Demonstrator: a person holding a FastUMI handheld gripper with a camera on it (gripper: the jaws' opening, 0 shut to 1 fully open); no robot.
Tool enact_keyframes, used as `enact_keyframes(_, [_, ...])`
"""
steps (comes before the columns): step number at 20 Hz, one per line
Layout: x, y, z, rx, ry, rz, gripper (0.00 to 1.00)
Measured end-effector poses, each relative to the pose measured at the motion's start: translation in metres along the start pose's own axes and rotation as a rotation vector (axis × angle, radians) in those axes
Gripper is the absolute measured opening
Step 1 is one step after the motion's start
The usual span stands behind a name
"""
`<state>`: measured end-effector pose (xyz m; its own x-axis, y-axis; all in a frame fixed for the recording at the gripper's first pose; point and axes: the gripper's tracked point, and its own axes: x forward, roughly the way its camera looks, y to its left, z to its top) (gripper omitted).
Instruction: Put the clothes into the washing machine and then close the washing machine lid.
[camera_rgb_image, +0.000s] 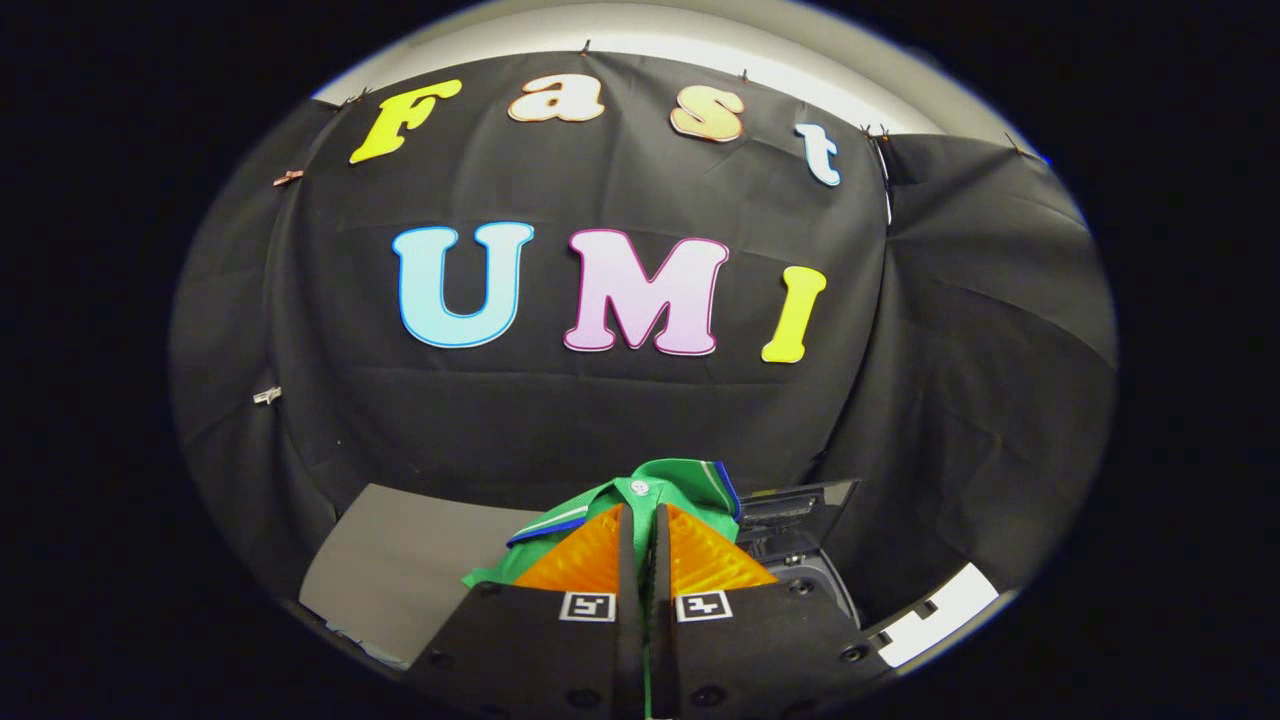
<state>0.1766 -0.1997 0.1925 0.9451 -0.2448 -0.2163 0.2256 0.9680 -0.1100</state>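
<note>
A green garment (668, 487) with a white-and-blue trimmed collar and a small button hangs pinched between my two fingers. My gripper (641, 515) is shut on it, the fingers nearly touching, with a strip of green cloth running down the narrow gap between them. The cloth bunches up just ahead of the fingertips and spills to their left. Just beyond the fingers on the right sits the dark washing machine (800, 540), its lid (805, 496) raised. The gripper is held above the table, with the garment lifted.
A grey table surface (400, 570) lies beyond the fingers to the left. Black cloth walls close the booth behind and on both sides. A white strip with black marks (935, 612) lies right of the machine.
</note>
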Motion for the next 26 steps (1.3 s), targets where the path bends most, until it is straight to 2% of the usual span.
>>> enact_keyframes(7, [0.036,-0.109,-0.024,-0.021,-0.006,0.093,0.07])
enact_keyframes(13, [0.074,-0.174,-0.072,-0.064,0.061,0.043,0.07])
enact_keyframes(18, [0.11,-0.195,-0.134,-0.078,0.145,0.003,0.07])
enact_keyframes(26, [0.164,-0.197,-0.249,-0.09,0.311,-0.027,0.07])
